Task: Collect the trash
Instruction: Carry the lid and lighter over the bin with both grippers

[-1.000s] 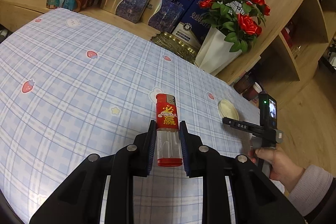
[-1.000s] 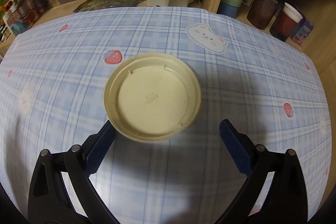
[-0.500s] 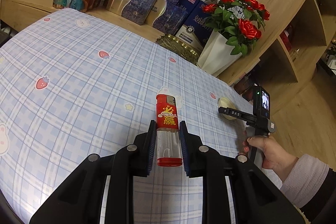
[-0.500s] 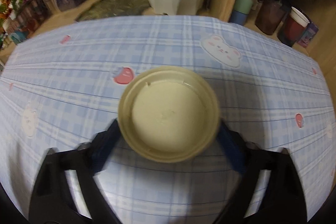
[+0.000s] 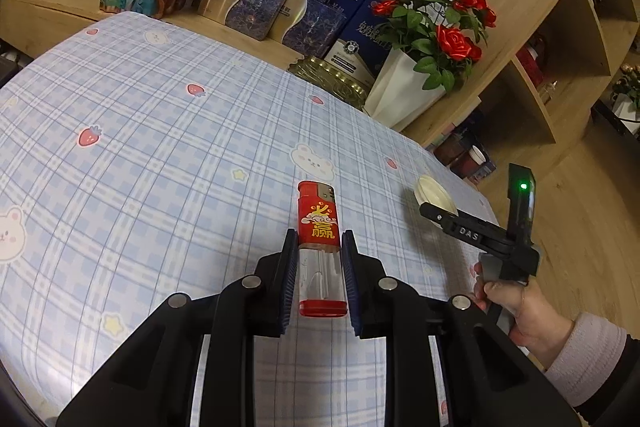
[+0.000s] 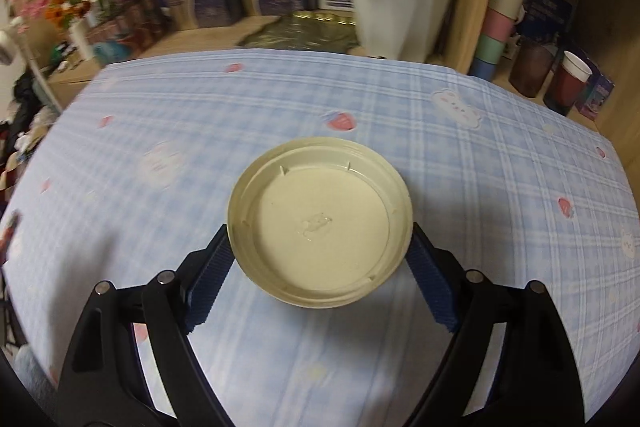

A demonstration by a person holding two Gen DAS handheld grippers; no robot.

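My left wrist view looks across the table [image 5: 160, 147] from above; right wrist view sits close; both share the cream lid [image 6: 320, 227].

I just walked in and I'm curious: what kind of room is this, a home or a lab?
Most likely a lived-in home room: a table under a checked tablecloth with bears and strawberries, a white vase of red roses, and wooden shelves behind stacked gift boxes.

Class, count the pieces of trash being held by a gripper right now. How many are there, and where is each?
2. A red lighter sits clamped in the left gripper; a cream plastic lid is gripped by the right gripper above the checked tablecloth. More trash may lie outside the views.
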